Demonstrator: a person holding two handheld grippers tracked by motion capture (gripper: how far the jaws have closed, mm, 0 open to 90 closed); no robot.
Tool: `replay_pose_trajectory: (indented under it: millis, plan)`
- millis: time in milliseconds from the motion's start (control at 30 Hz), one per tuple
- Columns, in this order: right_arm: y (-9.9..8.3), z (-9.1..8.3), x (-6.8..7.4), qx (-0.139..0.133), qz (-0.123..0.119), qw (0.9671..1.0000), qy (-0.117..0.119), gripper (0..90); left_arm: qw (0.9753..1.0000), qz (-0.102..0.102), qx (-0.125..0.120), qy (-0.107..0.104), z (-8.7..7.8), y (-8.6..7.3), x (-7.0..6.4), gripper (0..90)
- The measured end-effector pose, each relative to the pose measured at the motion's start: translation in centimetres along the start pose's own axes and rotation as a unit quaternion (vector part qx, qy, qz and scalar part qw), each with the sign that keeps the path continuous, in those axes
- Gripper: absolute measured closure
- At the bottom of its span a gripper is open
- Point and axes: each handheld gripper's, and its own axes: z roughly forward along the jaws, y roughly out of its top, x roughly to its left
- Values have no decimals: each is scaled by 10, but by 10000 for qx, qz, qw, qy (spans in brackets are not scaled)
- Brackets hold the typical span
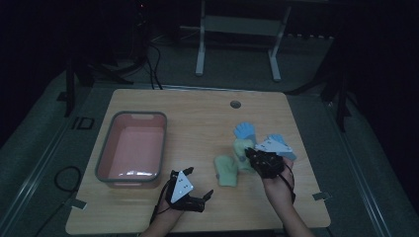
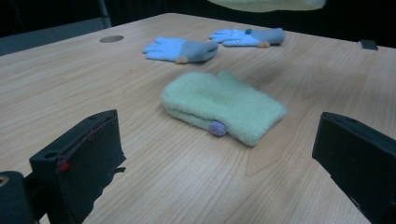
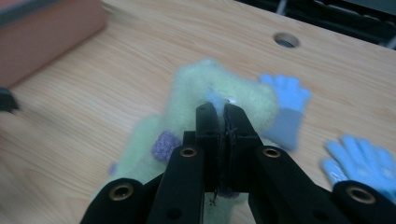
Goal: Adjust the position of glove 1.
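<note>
A green mitten (image 3: 219, 100) hung lifted above the counter (image 1: 197, 118), pinched in the right tool (image 3: 218, 112), whose jaws were closed on it. The left tool (image 1: 197, 185) rested wide open, empty, facing a second green mitten (image 2: 222, 105) lying flat.

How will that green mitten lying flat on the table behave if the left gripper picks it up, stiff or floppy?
Probably floppy: the green mitten looks like soft fuzzy knit lying folded flat, and its twin droops from the right gripper. Likely light for its size. The fuzzy surface should grip well, unlikely to slip from the open left gripper.
</note>
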Motion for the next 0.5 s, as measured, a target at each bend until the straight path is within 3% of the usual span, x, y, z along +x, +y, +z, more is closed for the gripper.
replay_pose_trajectory:
  millis: [233, 500]
  plan:
    - [10, 12, 26, -2, -8, 9998, 217, 861, 10000, -12, -10, -22, 0, 0, 0, 19]
    - [-4, 27, 40, 212, 84, 9994, 241, 861, 10000, 33, -10, -17, 0, 0, 0, 19]
